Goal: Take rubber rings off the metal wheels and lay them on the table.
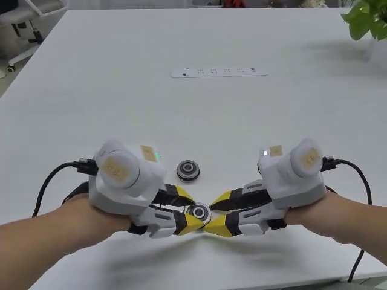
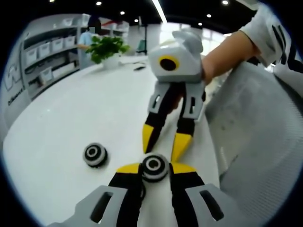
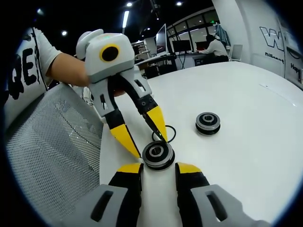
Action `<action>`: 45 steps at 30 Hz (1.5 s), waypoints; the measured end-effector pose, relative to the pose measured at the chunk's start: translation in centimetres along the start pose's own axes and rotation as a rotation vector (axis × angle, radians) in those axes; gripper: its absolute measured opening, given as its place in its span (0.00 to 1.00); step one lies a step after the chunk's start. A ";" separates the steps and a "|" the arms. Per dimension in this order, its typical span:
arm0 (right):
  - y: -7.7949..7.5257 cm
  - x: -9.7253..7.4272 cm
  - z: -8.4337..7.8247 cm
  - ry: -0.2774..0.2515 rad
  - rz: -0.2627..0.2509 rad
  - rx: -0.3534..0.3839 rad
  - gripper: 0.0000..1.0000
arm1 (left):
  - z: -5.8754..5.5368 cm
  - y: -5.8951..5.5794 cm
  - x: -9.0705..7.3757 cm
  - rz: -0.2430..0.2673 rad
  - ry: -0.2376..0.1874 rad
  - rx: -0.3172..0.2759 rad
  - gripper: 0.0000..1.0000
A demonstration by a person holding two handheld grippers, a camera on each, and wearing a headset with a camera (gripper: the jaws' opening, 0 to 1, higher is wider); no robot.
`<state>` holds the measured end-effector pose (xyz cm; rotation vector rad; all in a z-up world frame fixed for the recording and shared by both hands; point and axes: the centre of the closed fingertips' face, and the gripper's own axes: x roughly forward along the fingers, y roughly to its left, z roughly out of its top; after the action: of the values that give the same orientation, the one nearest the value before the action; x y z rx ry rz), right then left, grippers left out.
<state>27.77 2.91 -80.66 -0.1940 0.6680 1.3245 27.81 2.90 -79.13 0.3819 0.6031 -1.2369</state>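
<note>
A small metal wheel (image 1: 198, 212) with a black rubber ring lies near the table's front edge, between both grippers. My left gripper (image 2: 155, 169) has its yellow tips pressed on either side of the wheel (image 2: 155, 164). My right gripper (image 3: 159, 168) faces it from the other side, open, its tips just short of the wheel (image 3: 158, 155). A second ringed wheel (image 1: 188, 170) lies a little farther back. A thin loose black ring (image 3: 166, 134) lies on the table behind the gripped wheel, beside the left gripper's far finger (image 3: 157, 122).
The white table (image 1: 193, 115) stretches far ahead, with a flat white power strip (image 1: 219, 72) across its middle. A potted plant (image 1: 366, 18) stands at the back right corner. A mesh chair back (image 3: 52, 142) is close behind the front edge.
</note>
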 end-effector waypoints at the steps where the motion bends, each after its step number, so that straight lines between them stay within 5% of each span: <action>1: 0.0 0.0 0.0 0.000 0.000 0.000 0.24 | 0.0 0.0 0.1 -0.002 0.002 0.001 0.22; 13: 0.1 0.1 0.1 -0.003 -0.001 -0.004 0.25 | 0.0 0.0 0.2 0.017 0.018 0.063 0.15; 45: 0.1 0.1 0.1 0.009 -0.024 -0.086 0.20 | 0.1 0.3 0.2 0.055 -0.030 0.029 0.13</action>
<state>27.72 3.07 -80.58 -0.2770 0.6147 1.3316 28.18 2.75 -79.21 0.4011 0.5461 -1.1983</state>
